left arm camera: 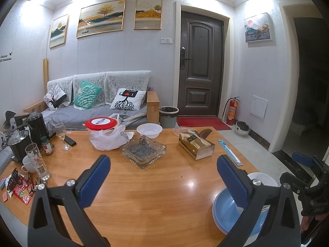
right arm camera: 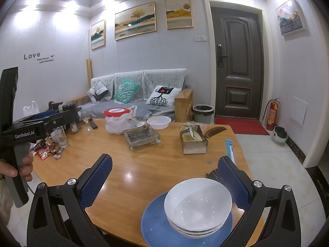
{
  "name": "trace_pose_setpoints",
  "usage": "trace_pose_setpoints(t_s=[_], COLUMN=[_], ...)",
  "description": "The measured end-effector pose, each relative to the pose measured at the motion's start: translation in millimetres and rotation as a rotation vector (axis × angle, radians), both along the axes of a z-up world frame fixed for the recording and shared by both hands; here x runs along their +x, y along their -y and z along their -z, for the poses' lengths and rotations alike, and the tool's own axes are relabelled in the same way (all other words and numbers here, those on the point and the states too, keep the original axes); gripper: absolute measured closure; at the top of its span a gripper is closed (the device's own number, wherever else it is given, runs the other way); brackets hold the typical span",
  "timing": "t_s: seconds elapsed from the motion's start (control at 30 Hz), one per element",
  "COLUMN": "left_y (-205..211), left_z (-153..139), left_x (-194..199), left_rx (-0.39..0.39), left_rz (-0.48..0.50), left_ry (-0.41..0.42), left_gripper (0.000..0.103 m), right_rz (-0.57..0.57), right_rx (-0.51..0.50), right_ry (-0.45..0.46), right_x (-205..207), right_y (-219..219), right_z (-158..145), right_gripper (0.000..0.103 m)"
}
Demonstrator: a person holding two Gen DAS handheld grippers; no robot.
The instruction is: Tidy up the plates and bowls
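A stack of white bowls [right arm camera: 197, 203] sits on a blue plate [right arm camera: 158, 226] at the near right of the wooden table [right arm camera: 144, 177]. In the left wrist view the blue plate [left arm camera: 226, 212] and a white bowl rim [left arm camera: 265, 180] show partly behind my right finger. A white plastic bowl [left arm camera: 149, 130] stands at the table's far side, also in the right wrist view [right arm camera: 159, 122]. My left gripper [left arm camera: 163, 177] is open and empty over the table, left of the stack. My right gripper [right arm camera: 164, 177] is open and empty just above and behind the stack.
A glass ashtray [left arm camera: 143, 150], a gold tissue box [left arm camera: 196, 144], a bagged container with a red lid [left arm camera: 102, 132], a wine glass [left arm camera: 61, 133], a tall glass [left arm camera: 37, 160], kettles [left arm camera: 30, 131] and a toothbrush pack [left arm camera: 230, 151] stand on the table. Clutter lies at the left edge.
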State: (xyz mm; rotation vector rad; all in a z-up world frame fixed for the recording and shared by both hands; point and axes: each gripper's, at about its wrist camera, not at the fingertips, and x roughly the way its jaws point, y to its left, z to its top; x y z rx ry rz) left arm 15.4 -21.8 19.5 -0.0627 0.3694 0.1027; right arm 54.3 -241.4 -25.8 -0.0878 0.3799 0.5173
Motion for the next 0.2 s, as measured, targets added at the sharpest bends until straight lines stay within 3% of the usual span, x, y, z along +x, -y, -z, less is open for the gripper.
trace_pose_setpoints(t_s=[0.2], left_y=[0.5], left_z=[0.2], left_x=[-0.6], left_rx=[0.001], left_rz=[-0.002], left_ry=[-0.002], left_gripper=[0.001], right_rz=[0.000], right_rx=[0.000], right_ry=[0.002], right_x=[-0.4], right_y=[0.0], right_z=[0.2], right_gripper=[0.001])
